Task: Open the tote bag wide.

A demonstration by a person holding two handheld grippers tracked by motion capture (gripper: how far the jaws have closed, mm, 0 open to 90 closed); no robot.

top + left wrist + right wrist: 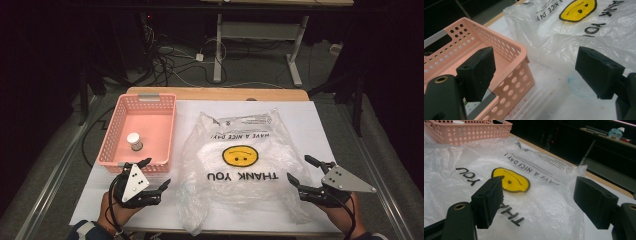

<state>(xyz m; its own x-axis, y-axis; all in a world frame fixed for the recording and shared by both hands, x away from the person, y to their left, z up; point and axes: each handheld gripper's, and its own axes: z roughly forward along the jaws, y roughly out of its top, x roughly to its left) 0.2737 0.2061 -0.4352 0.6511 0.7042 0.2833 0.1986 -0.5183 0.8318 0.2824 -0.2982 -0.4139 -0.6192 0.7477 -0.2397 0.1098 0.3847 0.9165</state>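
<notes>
A clear plastic bag (240,165) with a yellow smiley face and "THANK YOU" print lies flat in the middle of the white table cover. A pink perforated basket (120,117) stands at the left and holds a small white-capped jar (134,141). My left gripper (156,173) hovers open just in front of the basket's near right corner, nothing between its jaws. Open and empty too, my right gripper (303,168) sits at the bag's right edge. The left gripper view has the basket (506,57) and the bag (584,32) ahead; the right gripper view looks across the bag (529,192).
The table's white cover (310,120) is bare to the right of the bag. Beyond the wooden far edge (215,93) are cables on the floor and the legs of another desk (260,45). A dark shelf with a bottle (616,132) stands far off.
</notes>
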